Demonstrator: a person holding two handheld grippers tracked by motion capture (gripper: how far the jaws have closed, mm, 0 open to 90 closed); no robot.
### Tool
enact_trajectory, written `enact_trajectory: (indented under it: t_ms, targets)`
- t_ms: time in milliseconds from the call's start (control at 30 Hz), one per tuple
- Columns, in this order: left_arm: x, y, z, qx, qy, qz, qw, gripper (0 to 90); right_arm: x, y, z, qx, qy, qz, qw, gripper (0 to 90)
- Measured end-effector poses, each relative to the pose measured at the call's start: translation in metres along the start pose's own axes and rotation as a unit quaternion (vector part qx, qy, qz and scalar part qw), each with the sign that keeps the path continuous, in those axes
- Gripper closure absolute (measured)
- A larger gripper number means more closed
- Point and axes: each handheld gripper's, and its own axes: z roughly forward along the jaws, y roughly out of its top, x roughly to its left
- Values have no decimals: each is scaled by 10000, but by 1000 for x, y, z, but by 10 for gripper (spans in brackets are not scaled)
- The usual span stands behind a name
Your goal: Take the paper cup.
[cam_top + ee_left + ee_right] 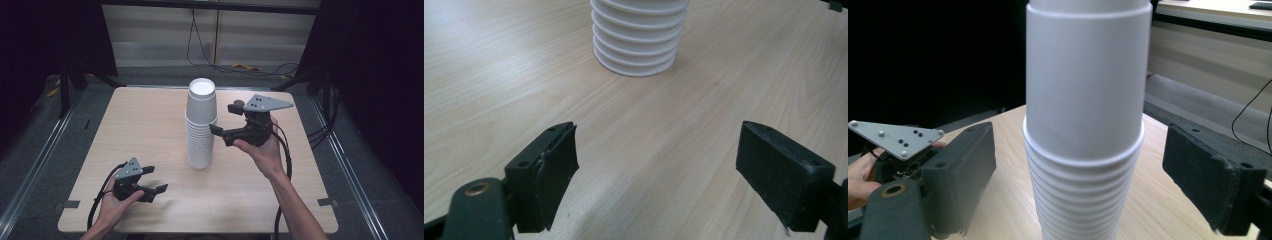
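Note:
A tall stack of white paper cups stands upside down in the middle of the wooden table. Its topmost cup sits higher than the tightly nested ones below. My right gripper is held off the table just right of the stack, at the height of the upper cups. In the right gripper view its open jaws stand either side of the stack without touching it. My left gripper rests low near the front left, open and empty. Its jaws point at the stack's base.
Beyond the cups in the right gripper view are the left gripper's grey plate and a hand. Metal floor rails run along both sides of the table. Cables lie on the floor behind it, with dark curtains around.

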Motion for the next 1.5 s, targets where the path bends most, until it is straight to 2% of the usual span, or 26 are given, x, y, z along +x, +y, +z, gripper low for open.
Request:
enact_trajectory:
  t_ms: [67, 133, 233, 533, 600, 733, 833, 1033, 1233, 1500]
  targets:
    - [-1, 0, 0, -1, -37, -53, 10000, 166, 3, 6, 2, 25, -17, -97, 9999, 137]
    - [-1, 0, 0, 24, -21, 8, 10000, 166, 4, 10, 2, -55, 23, -115, 9999, 137]
    - [-1, 0, 0, 0, -20, -19, 10000, 166, 4, 17, 5, -90, 35, -128, 9999, 136]
    - [-2, 1, -1, -59, -8, -5, 10000, 166, -4, 33, 14, -117, 171, -49, 9998, 135]
    - [-2, 1, -2, -96, -70, -94, 9999, 166, -4, 36, 17, -105, 207, -57, 9997, 135]
    - [-1, 0, -1, -88, -45, -80, 9999, 167, -9, 44, 22, -60, 229, -56, 9997, 134]
    - [-2, 0, -1, -94, -52, -68, 9999, 167, -15, 45, 27, -48, 339, 68, 9994, 134]
    - [-2, 1, -2, -141, -57, -111, 9998, 167, -18, 52, 36, 63, 380, 38, 9993, 134]
    - [-4, 1, -1, -88, -105, -21, 9999, 167, -19, 52, 49, 293, 457, 32, 9985, 135]
    - [-3, 1, -1, -104, -84, -66, 9999, 167, -20, 57, 56, 484, 518, 29, 9975, 143]
